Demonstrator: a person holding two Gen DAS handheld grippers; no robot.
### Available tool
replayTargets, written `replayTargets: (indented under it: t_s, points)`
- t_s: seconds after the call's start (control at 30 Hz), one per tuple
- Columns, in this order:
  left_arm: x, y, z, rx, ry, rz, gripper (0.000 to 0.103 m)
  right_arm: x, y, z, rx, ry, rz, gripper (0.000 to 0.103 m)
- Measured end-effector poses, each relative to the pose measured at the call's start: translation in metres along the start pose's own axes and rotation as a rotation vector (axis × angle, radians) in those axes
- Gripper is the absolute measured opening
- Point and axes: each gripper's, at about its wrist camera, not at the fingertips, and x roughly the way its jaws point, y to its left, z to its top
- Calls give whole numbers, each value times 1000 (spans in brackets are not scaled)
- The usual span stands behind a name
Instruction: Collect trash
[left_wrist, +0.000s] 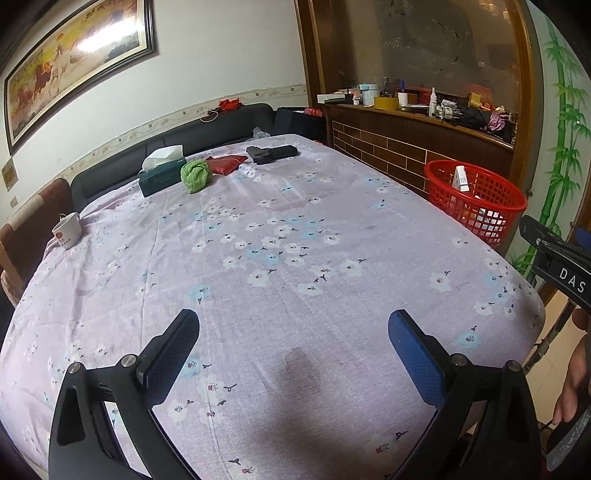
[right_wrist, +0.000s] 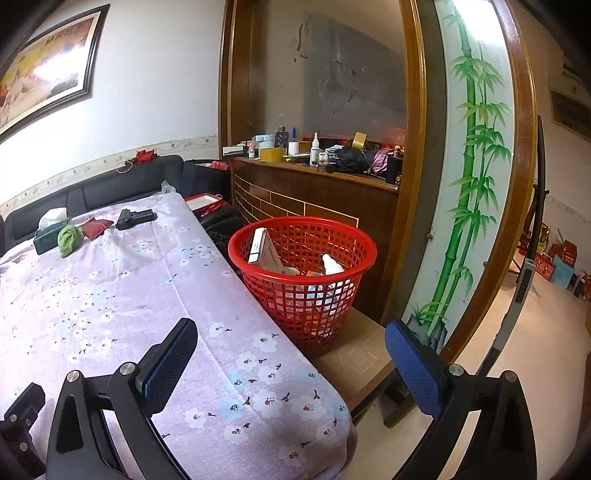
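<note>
Trash sat in the red plastic basket (right_wrist: 303, 273), a round, tapering bin with an open lattice wall, standing on a low brown board (right_wrist: 360, 360) just beside the table's right edge. From the right wrist view its contents showed plainly: a flat white carton (right_wrist: 258, 247) leaning against the far-left wall, a white plastic bottle (right_wrist: 331, 265) lying near the right side, and pale scraps at the bottom seen through the mesh. The left wrist view caught the same basket (left_wrist: 476, 201) only from the side, with the carton (left_wrist: 461, 179) poking above the rim and the bottle hidden.

Both grippers hung empty with their fingers spread wide. The left gripper (left_wrist: 293, 350) hovered over the soft lilac floral tablecloth (left_wrist: 280, 258), its textured pads bare. The right gripper (right_wrist: 291, 358) straddled the table's corner, one pad over cloth, the other over the floor.

At the far end of the table lay a dark green tissue box (left_wrist: 162, 175) with white tissue puffing out, a crumpled green cloth (left_wrist: 195, 176) touching it, a glossy red pouch (left_wrist: 226, 163) and a matte black pistol-shaped object (left_wrist: 271, 152). Only the left view showed the white ceramic cup (left_wrist: 67, 229) at the cloth's left edge. Only the right view showed the painted bamboo panel (right_wrist: 469, 177) full length.
</note>
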Motion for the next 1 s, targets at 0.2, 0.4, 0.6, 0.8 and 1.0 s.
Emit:
replayTargets:
  t_s: [0.2, 0.4, 0.6, 0.8, 1.0]
  points:
    - [1, 2, -1, -3, 4, 1, 102, 1, 1, -1, 2, 3, 4, 103]
    - [1, 1, -2, -1, 6, 0, 102, 2, 2, -3, 1, 8, 4, 103]
    - [2, 1, -2, -4, 6, 0, 102, 1, 1, -3, 4, 6, 3, 103]
    - [2, 2, -2, -8, 7, 1, 102, 2, 0, -3, 3, 12, 6, 103]
    - [2, 2, -2, -8, 8, 0, 102, 2, 1, -3, 3, 13, 7, 103]
